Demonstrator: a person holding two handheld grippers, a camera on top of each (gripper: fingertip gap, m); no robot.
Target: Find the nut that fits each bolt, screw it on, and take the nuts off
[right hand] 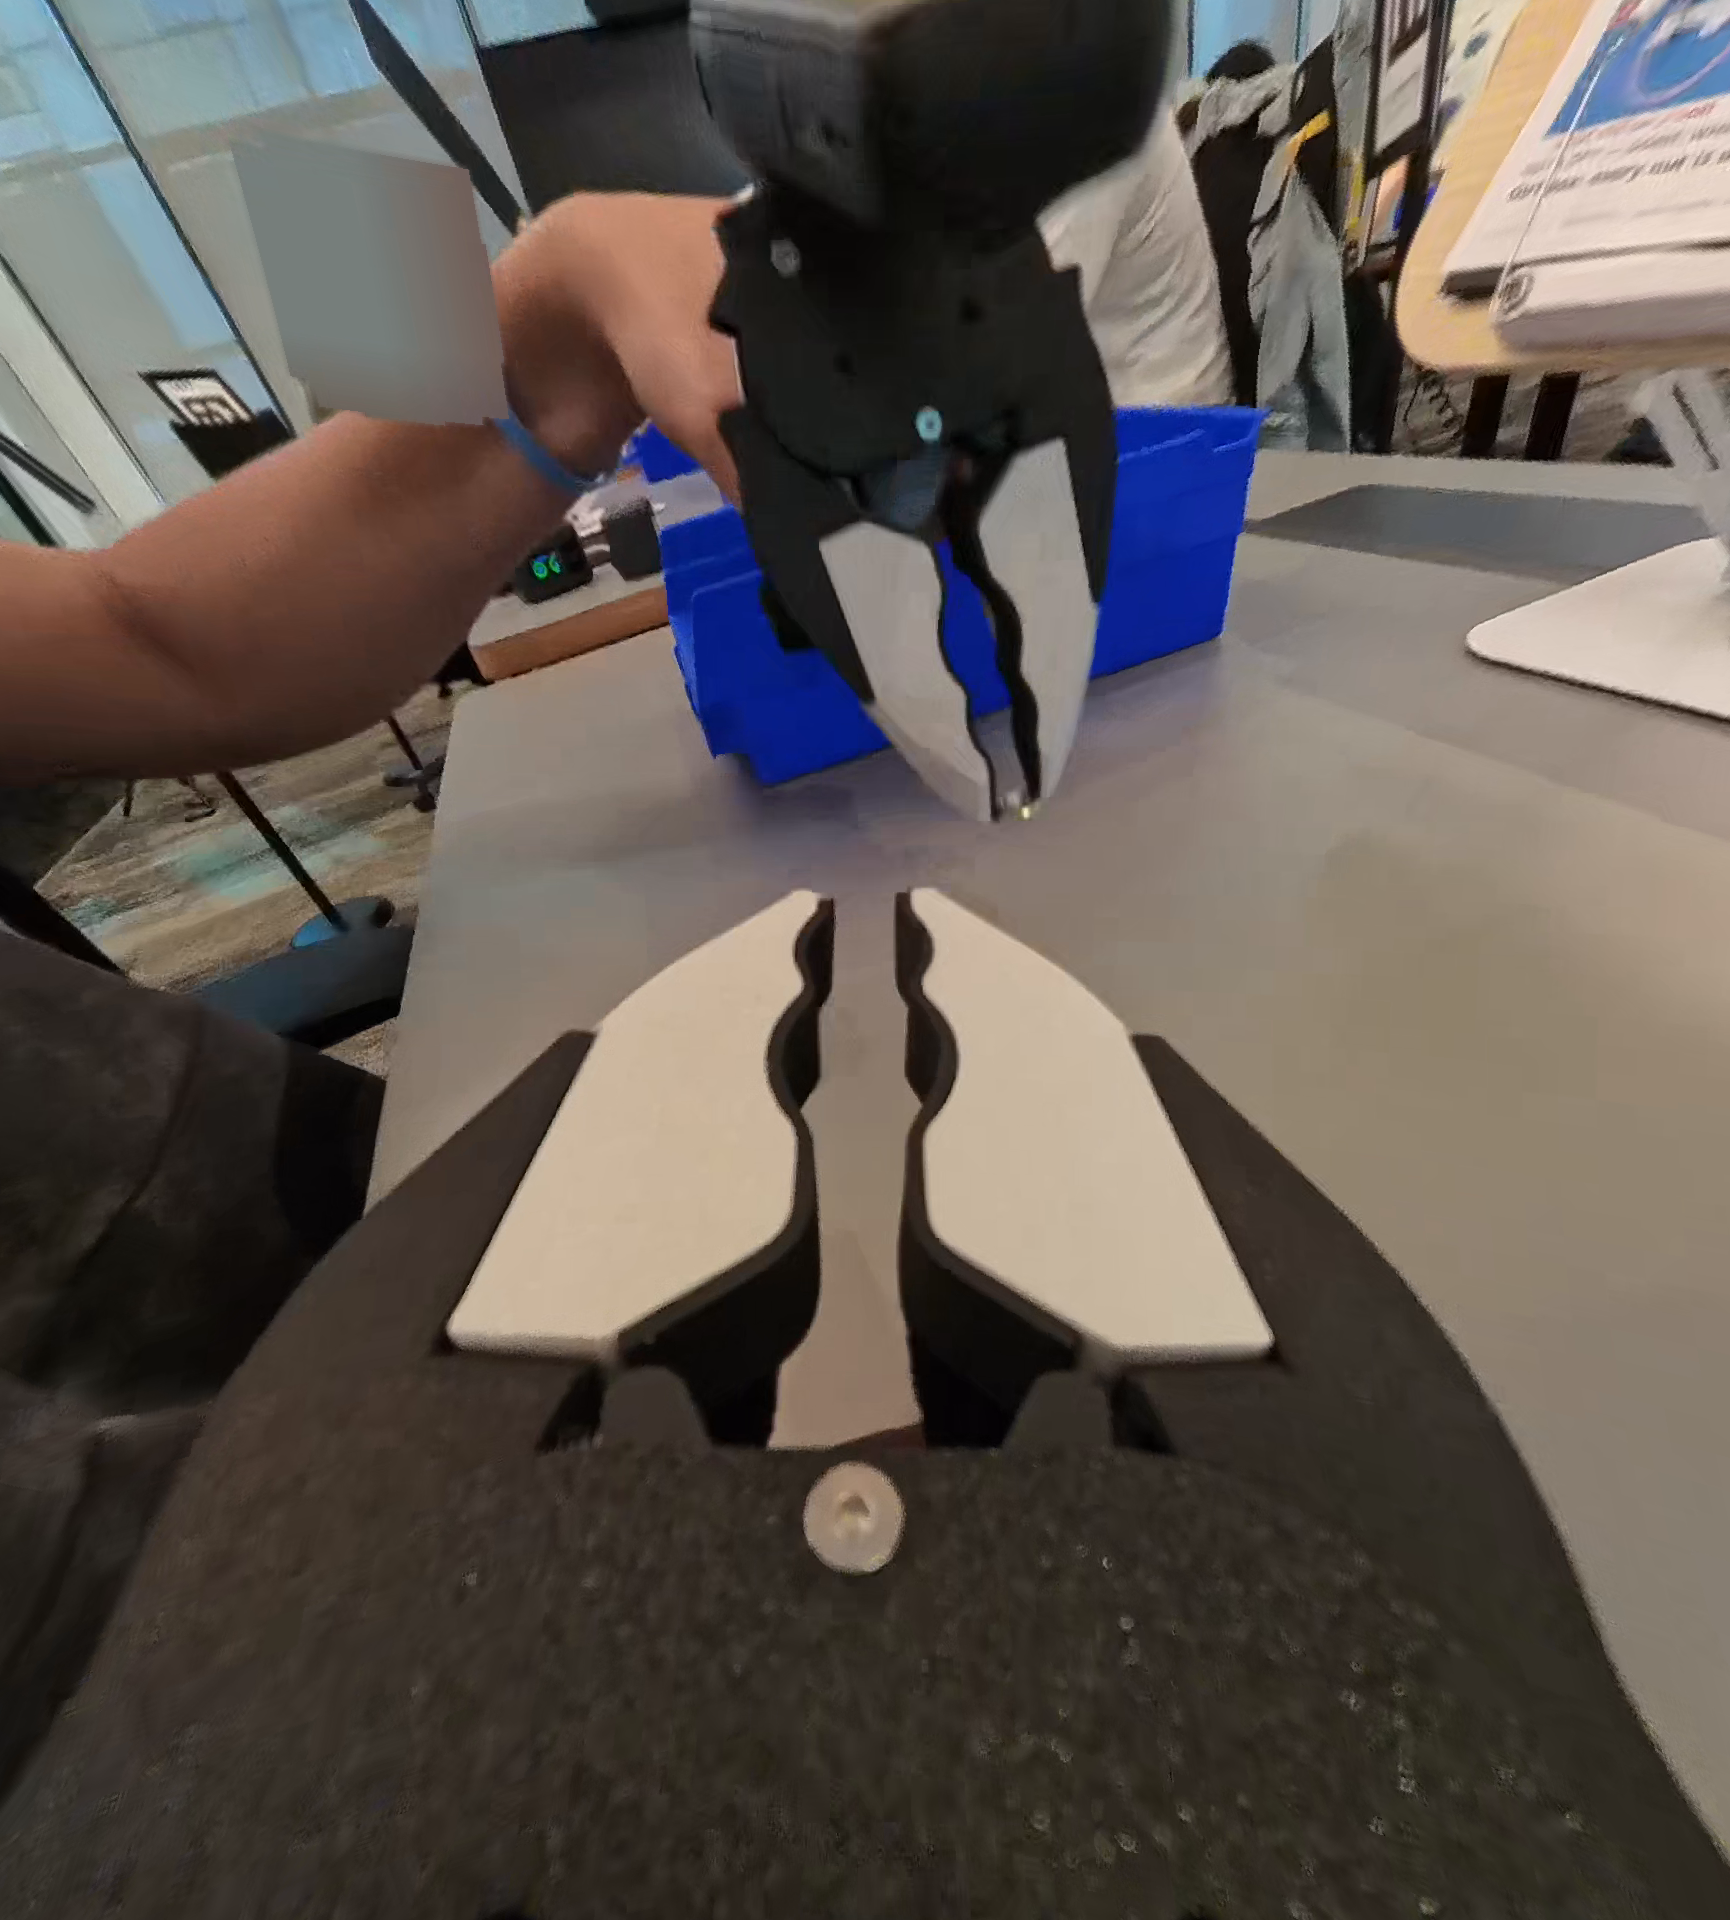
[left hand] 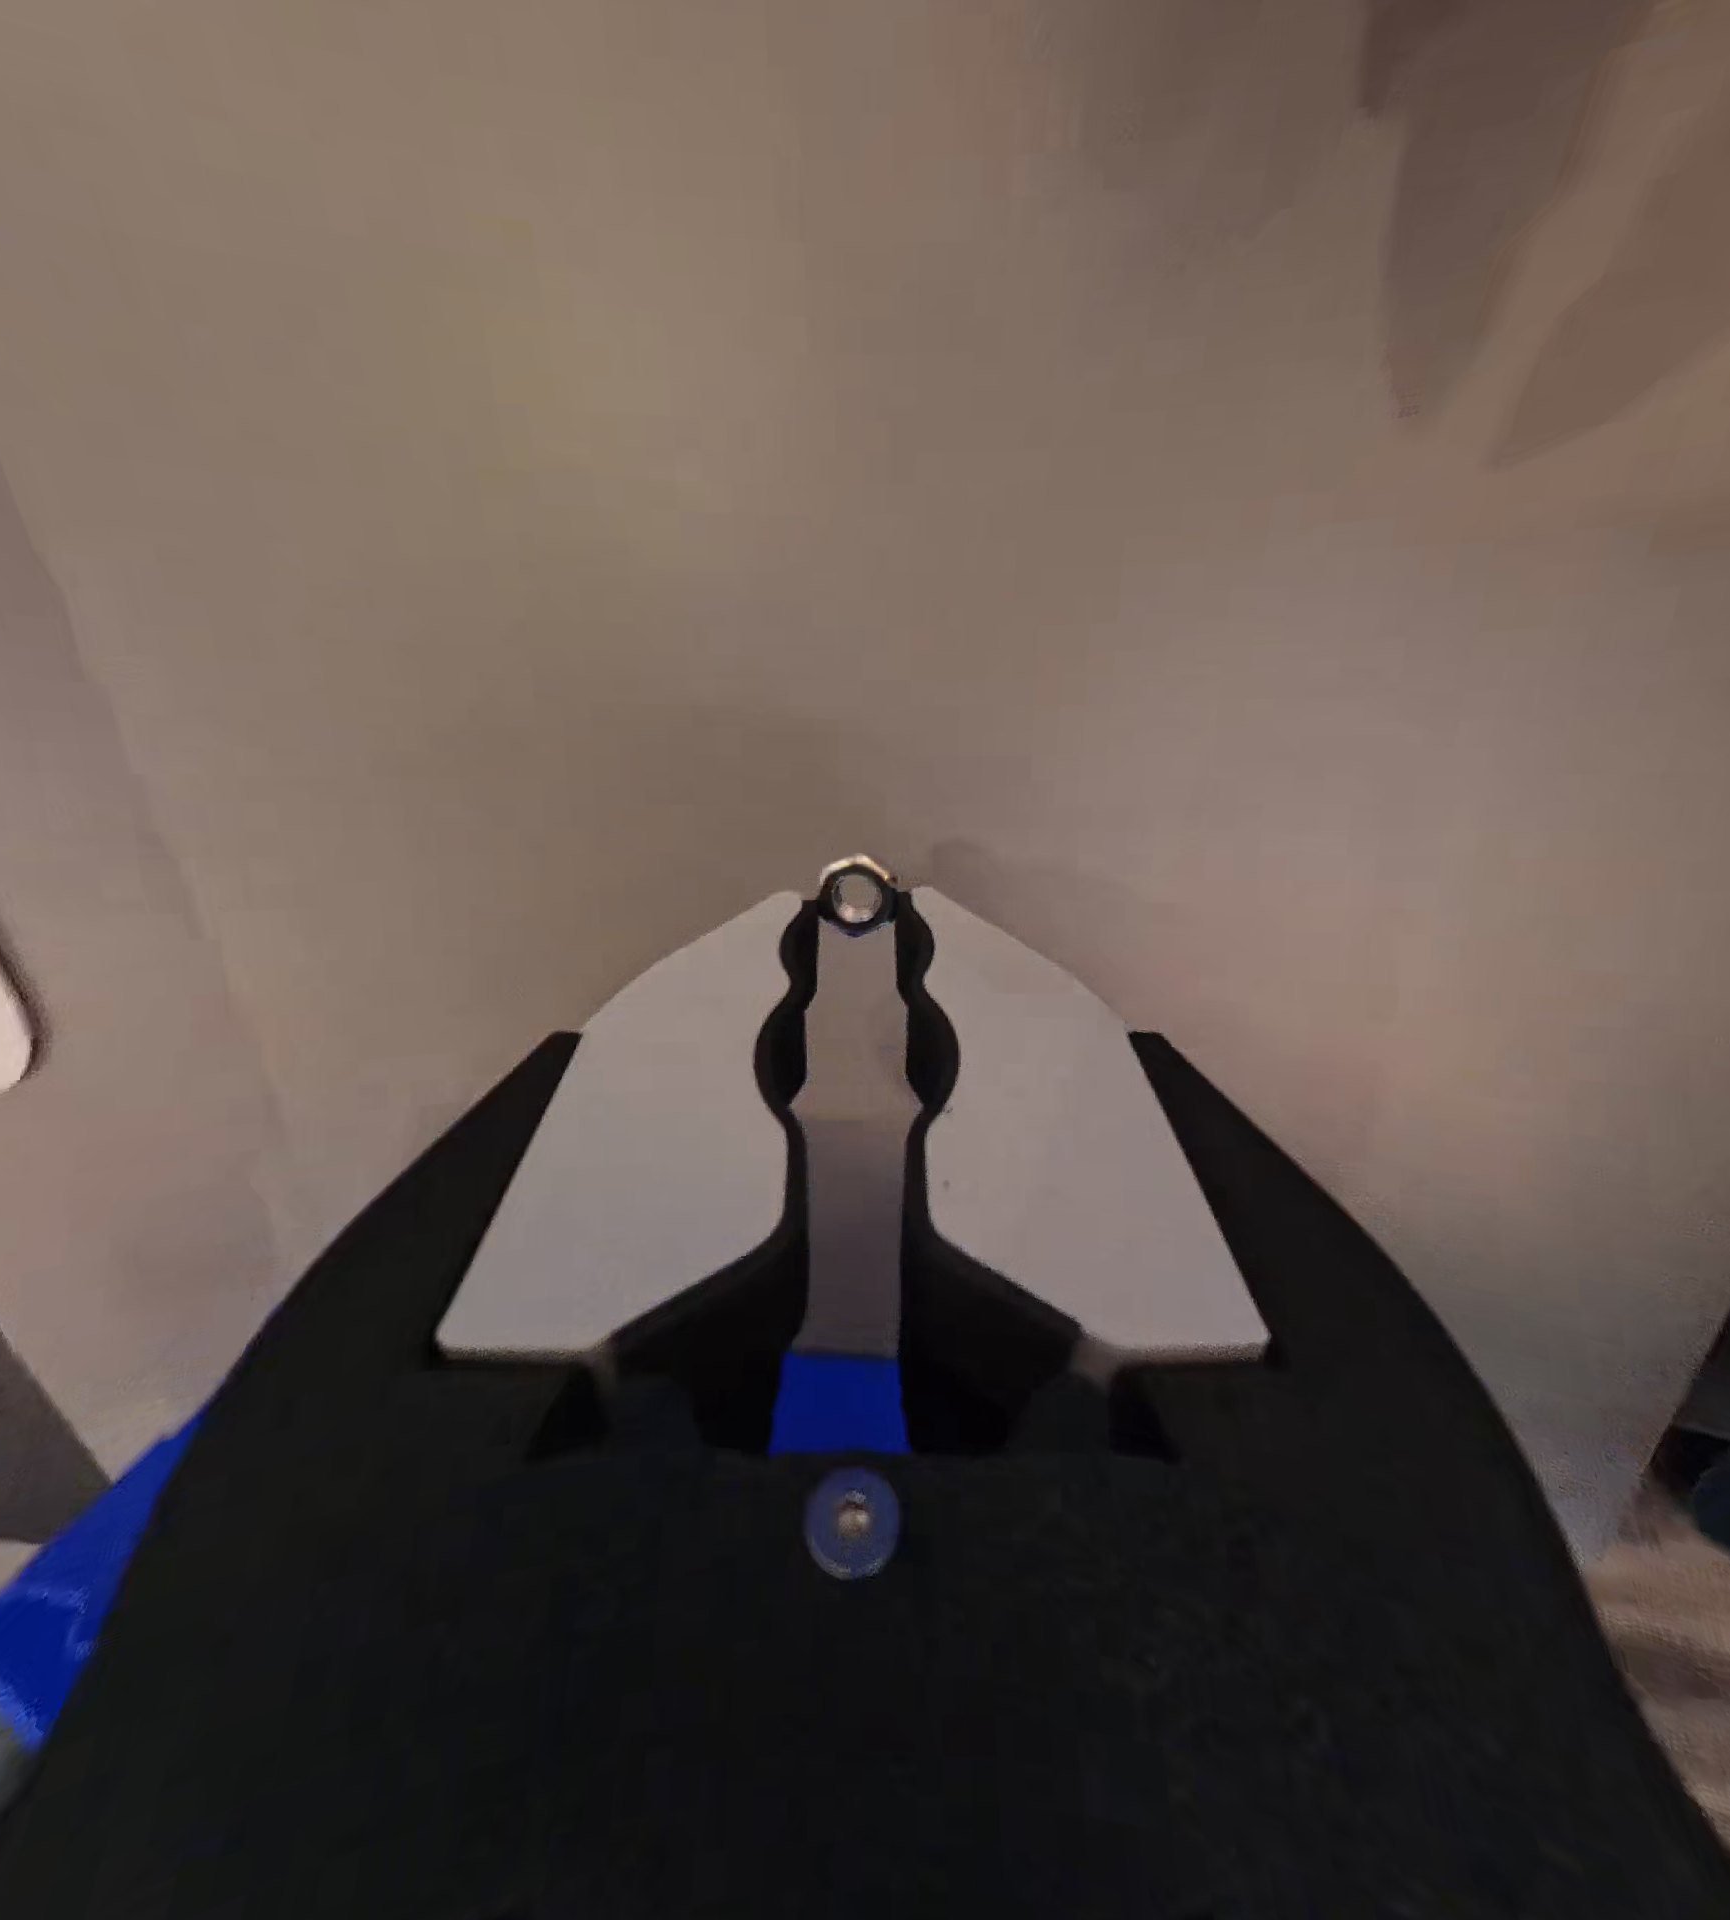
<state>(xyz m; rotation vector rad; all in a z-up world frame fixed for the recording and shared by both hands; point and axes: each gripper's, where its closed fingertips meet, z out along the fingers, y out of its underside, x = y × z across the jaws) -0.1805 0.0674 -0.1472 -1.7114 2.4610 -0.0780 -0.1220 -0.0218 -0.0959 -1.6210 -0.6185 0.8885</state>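
My left gripper (left hand: 855,902) is shut on a small silver hex nut (left hand: 855,896) at its fingertips, with the nut's hole facing the camera, just over the grey table (left hand: 840,468). In the right wrist view the left gripper (right hand: 1008,800) points down at the table with the nut (right hand: 1019,802) pinched in its tips, held by a person's hand (right hand: 612,343). My right gripper (right hand: 863,902) hovers low over the table (right hand: 1360,987), a short way in front of the left one. Its jaws stand a narrow gap apart with nothing between them. No bolt is in view.
A blue plastic bin (right hand: 1162,551) stands on the table behind the left gripper. A white stand base (right hand: 1650,644) with a tablet on it (right hand: 1671,156) is at the far right. The person's forearm (right hand: 217,603) reaches in from the left. The table's left edge (right hand: 425,883) is close. There is about 12 cm between the tips of the two grippers.
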